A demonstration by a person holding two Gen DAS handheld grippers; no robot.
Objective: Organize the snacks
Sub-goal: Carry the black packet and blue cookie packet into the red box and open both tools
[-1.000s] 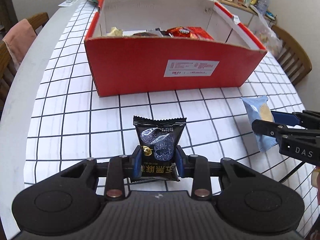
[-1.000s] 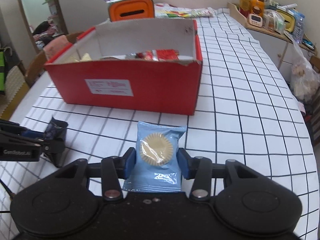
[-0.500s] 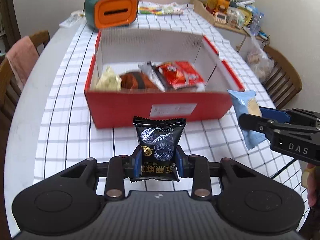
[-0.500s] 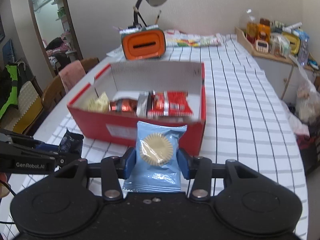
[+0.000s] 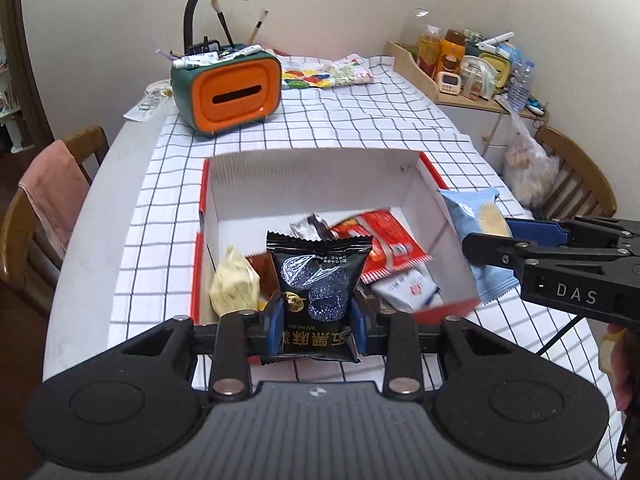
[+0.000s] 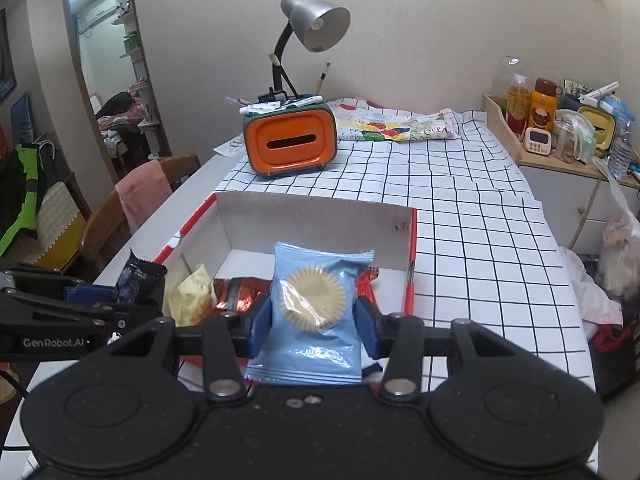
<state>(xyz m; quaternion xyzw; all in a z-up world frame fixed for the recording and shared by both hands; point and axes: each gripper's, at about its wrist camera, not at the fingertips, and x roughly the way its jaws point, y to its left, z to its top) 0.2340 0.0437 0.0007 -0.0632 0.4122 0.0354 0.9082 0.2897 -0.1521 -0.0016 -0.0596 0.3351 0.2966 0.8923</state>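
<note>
My left gripper (image 5: 318, 322) is shut on a black snack packet (image 5: 318, 280) and holds it above the near edge of the red cardboard box (image 5: 312, 184). My right gripper (image 6: 312, 326) is shut on a light blue biscuit packet (image 6: 314, 312), held over the box's (image 6: 316, 216) near right side. The blue packet also shows in the left wrist view (image 5: 476, 236), and the black packet in the right wrist view (image 6: 138, 276). Inside the box lie a yellow wrapped snack (image 5: 234, 280), red packets (image 5: 384, 240) and a white packet (image 5: 408, 286).
An orange and green tissue box with pens (image 5: 228, 88) stands behind the box under a grey desk lamp (image 6: 312, 28). A colourful cloth (image 5: 324, 74) lies at the table's far end. Wooden chairs (image 5: 36, 216) flank the table; a cluttered side cabinet (image 6: 560, 128) stands at right.
Both grippers rose from the tabletop with their packets and moved forward over the red box. The box's inside now shows from above.
</note>
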